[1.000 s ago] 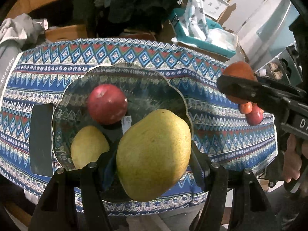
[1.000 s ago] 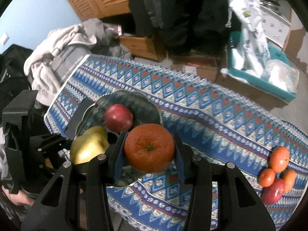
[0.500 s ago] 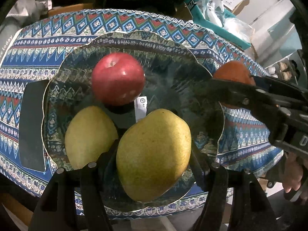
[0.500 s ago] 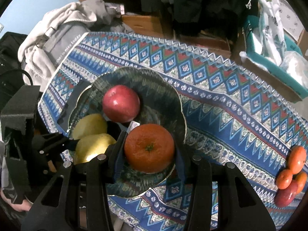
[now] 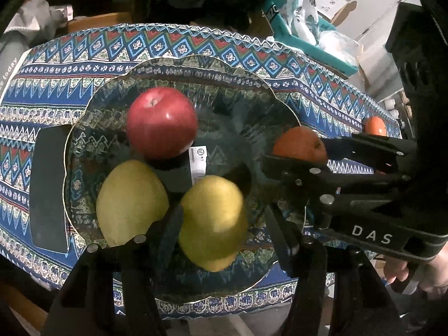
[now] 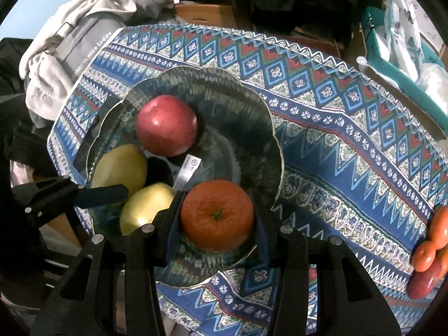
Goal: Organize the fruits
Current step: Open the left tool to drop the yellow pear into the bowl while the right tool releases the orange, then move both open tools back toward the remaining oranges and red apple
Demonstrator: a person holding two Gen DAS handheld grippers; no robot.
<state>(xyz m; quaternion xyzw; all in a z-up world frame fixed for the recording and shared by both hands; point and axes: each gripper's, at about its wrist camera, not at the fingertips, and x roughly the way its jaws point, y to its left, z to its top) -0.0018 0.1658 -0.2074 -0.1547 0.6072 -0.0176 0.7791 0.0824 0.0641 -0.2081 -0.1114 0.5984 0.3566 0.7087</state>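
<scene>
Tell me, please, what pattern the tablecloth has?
Blue geometric diamond-and-zigzag bands on the tablecloth; right wrist view.

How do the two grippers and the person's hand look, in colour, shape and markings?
Both grippers are black, with long flat fingers and round silver screw heads. The left gripper and the right gripper carry dark blue pads inside the fingers. The right gripper's body bears white letters "DAS". The hand behind it is bare, and no sleeve shows.

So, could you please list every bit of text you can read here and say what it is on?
"DAS": on the right gripper body, seen from the left wrist.
"nice today": on the grey garment; the words before it are too blurred.
"today": same garment, left wrist view.
Plate sticker: print too small to read.
</scene>
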